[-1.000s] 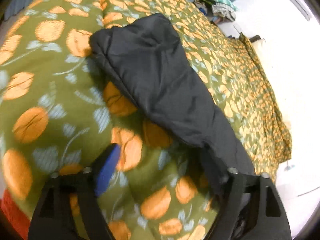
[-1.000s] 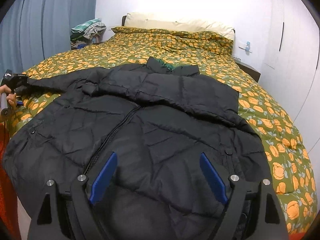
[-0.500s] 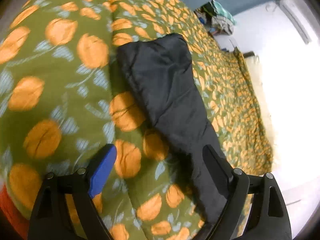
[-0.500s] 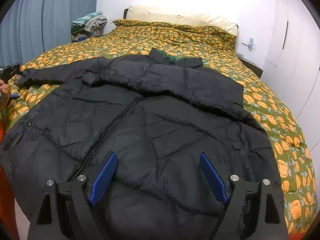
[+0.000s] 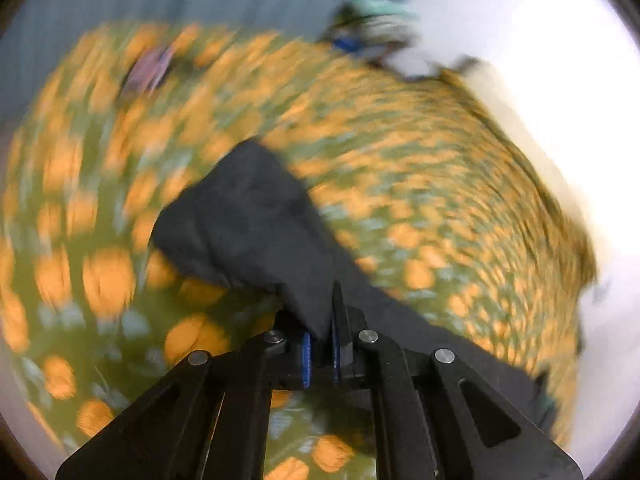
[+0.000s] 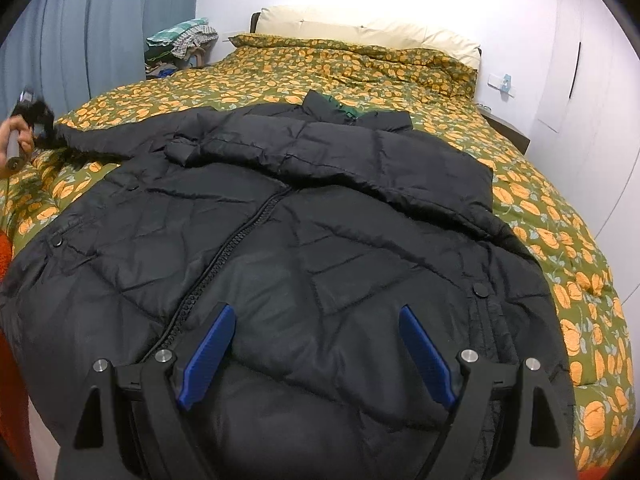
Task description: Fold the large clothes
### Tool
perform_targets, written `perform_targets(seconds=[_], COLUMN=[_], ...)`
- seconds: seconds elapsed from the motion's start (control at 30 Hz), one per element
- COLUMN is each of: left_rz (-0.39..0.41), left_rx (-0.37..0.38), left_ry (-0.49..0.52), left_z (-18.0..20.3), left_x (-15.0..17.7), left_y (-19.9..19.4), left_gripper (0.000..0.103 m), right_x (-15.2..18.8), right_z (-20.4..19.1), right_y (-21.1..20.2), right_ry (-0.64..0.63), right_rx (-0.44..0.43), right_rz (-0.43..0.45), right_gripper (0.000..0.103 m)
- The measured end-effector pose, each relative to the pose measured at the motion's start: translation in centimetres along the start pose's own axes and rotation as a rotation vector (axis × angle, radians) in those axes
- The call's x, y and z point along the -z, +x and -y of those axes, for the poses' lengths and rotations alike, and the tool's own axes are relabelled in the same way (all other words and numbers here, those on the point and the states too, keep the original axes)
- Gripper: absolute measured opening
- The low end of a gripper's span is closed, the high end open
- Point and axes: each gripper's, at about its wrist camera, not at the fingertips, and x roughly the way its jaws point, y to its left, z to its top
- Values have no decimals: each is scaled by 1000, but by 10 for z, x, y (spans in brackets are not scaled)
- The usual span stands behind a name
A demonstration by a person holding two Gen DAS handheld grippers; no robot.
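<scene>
A large black puffer jacket lies front up and zipped on the bed, collar toward the pillows. Its left sleeve stretches out to the bed's left side. My left gripper is shut on that sleeve near the cuff, the fabric pinched between the blue pads and raised off the cover; this view is motion-blurred. The right wrist view shows the same gripper at far left, held by a hand. My right gripper hovers open over the jacket's lower front with nothing between its fingers.
The bed carries a green duvet with orange flowers and cream pillows at the head. A pile of clothes sits by the blue curtain. A nightstand and white wall stand to the right. A small dark item lies on the duvet.
My left gripper has gone from open beside the sleeve to shut on it and has risen, lifting the cuff end. The right gripper and the jacket body stay as they were.
</scene>
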Motion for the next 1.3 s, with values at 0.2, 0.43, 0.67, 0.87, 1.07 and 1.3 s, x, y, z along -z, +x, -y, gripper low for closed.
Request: perform_targets(seconds=[0.2,0.43,0.67,0.87,1.07,1.3], left_rz=[160,154,-66,-150,-185,-231], left_rx=[197,410,361,313,361,462], left_ry=[494,919,1085,1155,1173,1130], left_z=[159,296,338,343,338,279], left_x=[27,160,285,343,361,339], left_y=[-94,-142,-87,-63,-86,-140], left_gripper=[5,5,5,10,86,91], right_x=[-2,-6,-5,-1,1,-37], right_z=[7,26,48,73,100,147], right_y=[-2,-12,-20,-22,-19,-15], right_ry=[43,116,192,283,428,647], right_rx=[-24,-14,-5,6,-29,-213], right_rz=[-2,34,60,64,35,83], right_gripper=[86,86,86,86,86,86])
